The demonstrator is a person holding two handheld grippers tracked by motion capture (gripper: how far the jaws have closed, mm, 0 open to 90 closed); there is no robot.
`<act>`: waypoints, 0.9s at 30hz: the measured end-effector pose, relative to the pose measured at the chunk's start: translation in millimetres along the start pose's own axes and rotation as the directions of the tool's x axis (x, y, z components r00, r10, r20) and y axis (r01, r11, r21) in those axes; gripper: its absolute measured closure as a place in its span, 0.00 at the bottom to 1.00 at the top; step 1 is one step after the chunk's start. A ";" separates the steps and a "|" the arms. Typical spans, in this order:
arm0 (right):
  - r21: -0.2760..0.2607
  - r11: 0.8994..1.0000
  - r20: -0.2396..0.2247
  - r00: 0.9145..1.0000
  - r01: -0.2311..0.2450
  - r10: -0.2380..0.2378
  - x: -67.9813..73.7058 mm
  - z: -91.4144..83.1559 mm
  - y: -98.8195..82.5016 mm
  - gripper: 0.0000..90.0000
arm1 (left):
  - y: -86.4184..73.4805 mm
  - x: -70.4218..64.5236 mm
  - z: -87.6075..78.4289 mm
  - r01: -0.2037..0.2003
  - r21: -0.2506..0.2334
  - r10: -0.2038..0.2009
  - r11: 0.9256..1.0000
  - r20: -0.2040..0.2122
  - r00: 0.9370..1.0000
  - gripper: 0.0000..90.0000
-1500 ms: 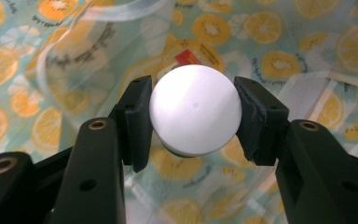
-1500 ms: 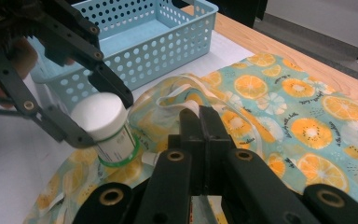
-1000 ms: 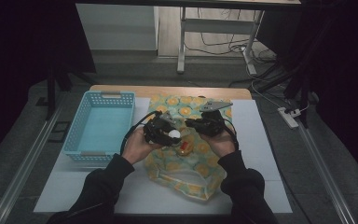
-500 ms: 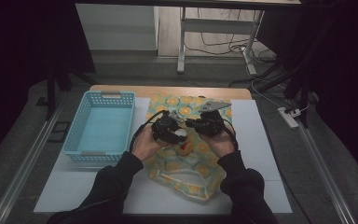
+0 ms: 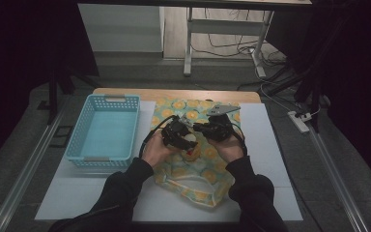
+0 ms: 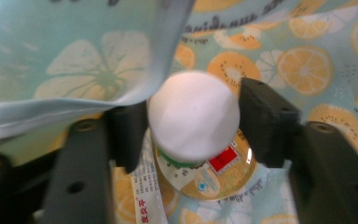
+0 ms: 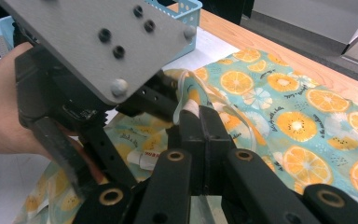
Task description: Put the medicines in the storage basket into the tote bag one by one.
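Lying flat, table: a white sheet [image 5: 270, 159] covers the wooden top [image 5: 174, 94]; every place below is given from the bag.
Bag: a teal cloth bag printed with orange slices [image 5: 188, 179] is spread in the middle of the sheet, its drawstring end nearest the person; in the left gripper view a fold of its cloth [image 6: 74, 60] is lifted above the bottle.
Basket: a light blue plastic basket [image 5: 77, 145] stands just to the left of the bag, apart from it.
Person: two dark sleeves come in over the near end of the bag, a hand on each gripper.
Right gripper [image 7: 198, 116]: above the middle of the bag, its jaws clenched on a raised fold of the bag's cloth at the edge of its opening; in the high view it sits at [image 5: 218, 129].
Left gripper [image 6: 193, 123]: over the left half of the bag, close to the right one; its jaws have just been opening, and the bottle's cap stands between the pads, which flank it closely; whether they still press on it cannot be told.
Bottle: a small bottle with a white cap [image 6: 193, 114] and a gold label with a red patch, standing on the bag's cloth under the lifted fold; in the high view its cap shows at [image 5: 189, 141].
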State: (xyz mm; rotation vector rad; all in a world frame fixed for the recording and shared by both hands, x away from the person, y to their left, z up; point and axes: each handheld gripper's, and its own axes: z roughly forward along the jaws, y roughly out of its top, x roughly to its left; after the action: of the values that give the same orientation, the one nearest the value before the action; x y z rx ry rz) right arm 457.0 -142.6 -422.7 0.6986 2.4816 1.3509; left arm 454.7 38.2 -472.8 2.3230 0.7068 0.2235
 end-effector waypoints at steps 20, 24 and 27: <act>0.002 1.000 -0.028 1.000 0.002 -0.002 3.6 -2.5 2.3 1.00 | -25.3 -16.0 -46.3 0.041 -0.072 -0.034 0.997 0.084 0.996 0.11; 0.001 1.000 -0.033 0.999 0.009 -0.009 5.7 -2.7 3.5 1.00 | -33.5 -17.6 -51.6 0.074 -0.102 -0.059 0.992 0.140 0.988 0.05; 0.003 1.000 -0.035 0.999 0.011 -0.011 6.9 -2.7 3.9 1.00 | -38.8 -19.6 -54.3 0.089 -0.122 -0.068 0.989 0.166 0.984 0.03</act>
State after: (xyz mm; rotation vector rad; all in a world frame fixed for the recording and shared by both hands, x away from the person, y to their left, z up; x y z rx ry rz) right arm 451.0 -139.2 -417.8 0.6661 2.5113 1.3675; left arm 403.2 82.2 -457.2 2.1579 0.6805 0.0422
